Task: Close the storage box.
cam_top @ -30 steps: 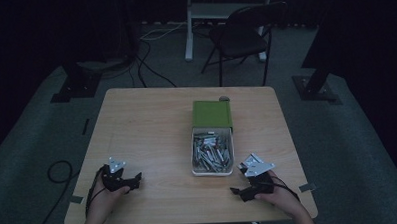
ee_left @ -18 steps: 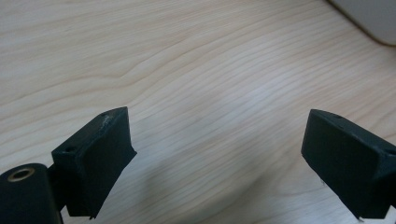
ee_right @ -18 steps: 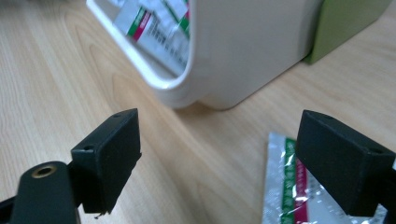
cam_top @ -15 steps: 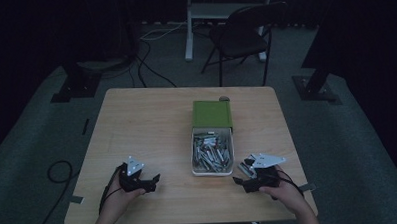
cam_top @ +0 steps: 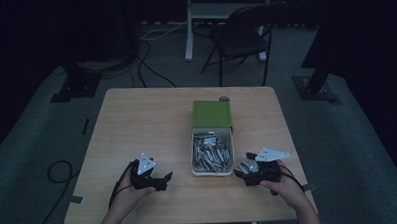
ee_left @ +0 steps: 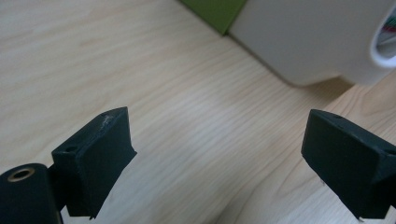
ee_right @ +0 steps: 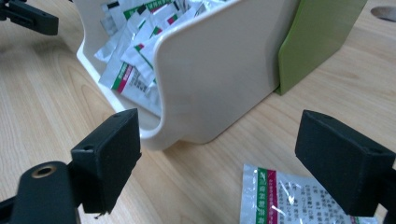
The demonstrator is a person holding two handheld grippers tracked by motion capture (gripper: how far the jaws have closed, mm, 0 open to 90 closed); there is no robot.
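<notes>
Both hands have slid inward since the earlier frame — the left tool (cam_top: 161, 182) and right tool (cam_top: 241, 173) now flank the white tray (cam_top: 194, 162) of packets. Each tool gapes wide, holding nothing. One loose packet (ee_right: 285, 198) lies on the table (cam_top: 147, 124) between the right jaws.

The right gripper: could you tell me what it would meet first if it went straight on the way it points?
Probably the white plastic tray of sachets: its rounded corner lies straight ahead between the open jaws of the right gripper, with a loose sachet lying lower right.
</notes>
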